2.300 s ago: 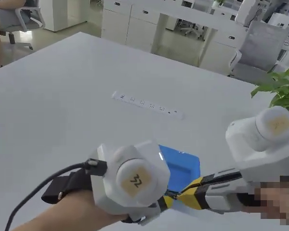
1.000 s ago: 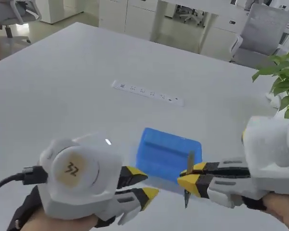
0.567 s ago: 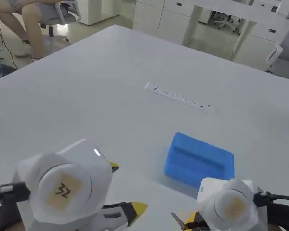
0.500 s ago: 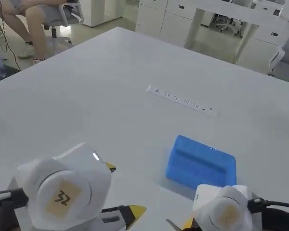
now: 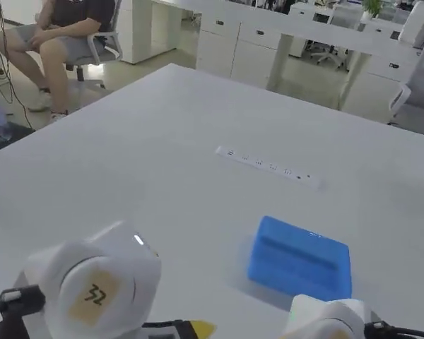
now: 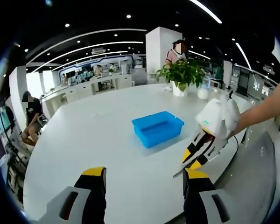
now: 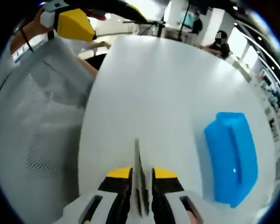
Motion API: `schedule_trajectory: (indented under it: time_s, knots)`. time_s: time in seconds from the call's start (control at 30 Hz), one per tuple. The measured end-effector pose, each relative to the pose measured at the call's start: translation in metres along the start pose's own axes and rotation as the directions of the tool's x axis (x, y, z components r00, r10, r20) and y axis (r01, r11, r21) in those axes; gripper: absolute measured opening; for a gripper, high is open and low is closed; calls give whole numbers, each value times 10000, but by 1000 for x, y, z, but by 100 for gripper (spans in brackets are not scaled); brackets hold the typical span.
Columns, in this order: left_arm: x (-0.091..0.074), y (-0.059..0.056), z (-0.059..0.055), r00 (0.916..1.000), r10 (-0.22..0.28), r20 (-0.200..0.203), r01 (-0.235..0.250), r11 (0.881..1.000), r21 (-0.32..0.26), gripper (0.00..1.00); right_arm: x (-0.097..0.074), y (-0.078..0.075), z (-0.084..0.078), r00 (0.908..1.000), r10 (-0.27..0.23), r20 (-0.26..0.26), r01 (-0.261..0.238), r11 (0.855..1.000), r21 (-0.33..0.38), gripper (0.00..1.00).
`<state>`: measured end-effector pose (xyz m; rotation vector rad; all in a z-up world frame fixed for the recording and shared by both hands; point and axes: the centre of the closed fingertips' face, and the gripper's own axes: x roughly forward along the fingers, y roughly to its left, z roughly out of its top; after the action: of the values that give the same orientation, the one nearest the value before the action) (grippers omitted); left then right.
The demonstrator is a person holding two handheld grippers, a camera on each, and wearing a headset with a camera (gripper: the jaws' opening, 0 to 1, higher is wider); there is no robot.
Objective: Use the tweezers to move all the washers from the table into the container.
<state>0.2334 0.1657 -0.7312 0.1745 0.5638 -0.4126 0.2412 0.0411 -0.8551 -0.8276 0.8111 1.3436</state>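
The left tongs (image 6: 144, 175) stand with their two yellow-tipped jaws wide apart and nothing between them, low over the near part of the tabletop (image 6: 98, 140). The right tongs (image 7: 141, 173) are pressed together, clamped on the thin metal tweezers (image 7: 136, 158), whose slim pointed tips reach forward past the yellow pads above the bare surface. In the left gripper view the right tongs come in from the right, angled downward with the tweezer tip just over the tabletop near its curved front edge. The blue container (image 5: 300, 260), a rectangular plastic tub with rounded corners and a raised rim, sits on the tabletop ahead of both tongs, well apart from them. The tabletop is white, smooth and matte, and wide stretches of it lie bare around the container on every side. Farther across it a long white power strip (image 5: 268, 164) lies flat, well beyond the container. A leafy green plant (image 6: 183, 74) stands in a white pot at the far edge. In the right gripper view a pale mesh surface (image 7: 37, 140) lies beside the tabletop's left edge. Beyond the tabletop is an office room with white cabinets (image 5: 233, 42) and a seated person (image 5: 63, 28) on a chair.
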Motion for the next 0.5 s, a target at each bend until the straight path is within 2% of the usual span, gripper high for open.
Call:
schedule_trajectory:
  time_s: [0.1, 0.17, 0.2, 0.23, 0.27, 0.3, 0.37, 0.4, 0.43, 0.47, 0.5]
  knots:
    - [-1, 0, 7, 10000, 62, -10, -61, 9996, 258, 69, -18, -5, 3, 9963, -696, 512, 660, 9954, 695, 17]
    - [-2, -1, 12, 10000, 71, -11, -70, 9993, 365, 71, -38, -8, 6, 9860, -1283, 1063, 1100, 9804, 1634, 20]
    - [-1, -1, 14, 10000, 99, -12, -98, 9992, 381, 73, -47, -10, 7, 9785, -1606, 1291, 1323, 9700, 2039, 22]
    - [-1, -2, 16, 9999, 153, -23, -152, 9992, 382, 76, -61, -15, 7, 9644, -2119, 1579, 1626, 9468, 2779, 24]
    - [-1, -2, 17, 9999, 164, -38, -163, 9992, 377, 79, -69, -16, 7, 9562, -2360, 1733, 1703, 9298, 3264, 28]
    - [0, -4, 18, 9999, 154, -54, -152, 9992, 376, 83, -82, -20, 6, 9411, -2815, 1874, 1843, 8916, 4136, 30]
    - [1, -8, 19, 10000, 23, 30, -23, 9997, 254, 96, -102, -28, 11, 8984, -3639, 2459, 2091, 8468, 4892, 35]
    - [1, -9, 20, 10000, 70, 54, -69, 9999, -83, 97, -116, -31, 10, 8731, -4108, 2626, 2161, 8088, 5469, 36]
    - [3, -11, 21, 9999, -91, 59, 91, 9999, -133, 99, -124, -34, 9, 8563, -4393, 2717, 2225, 7885, 5734, 38]
    - [3, -10, 22, 10000, -56, 74, 57, 9999, -149, 99, -137, -37, 8, 8301, -4822, 2799, 2299, 7533, 6161, 42]
    - [3, -10, 22, 10000, -35, 65, 36, 9997, -223, 99, -145, -40, 6, 8138, -5086, 2811, 2364, 7316, 6394, 44]
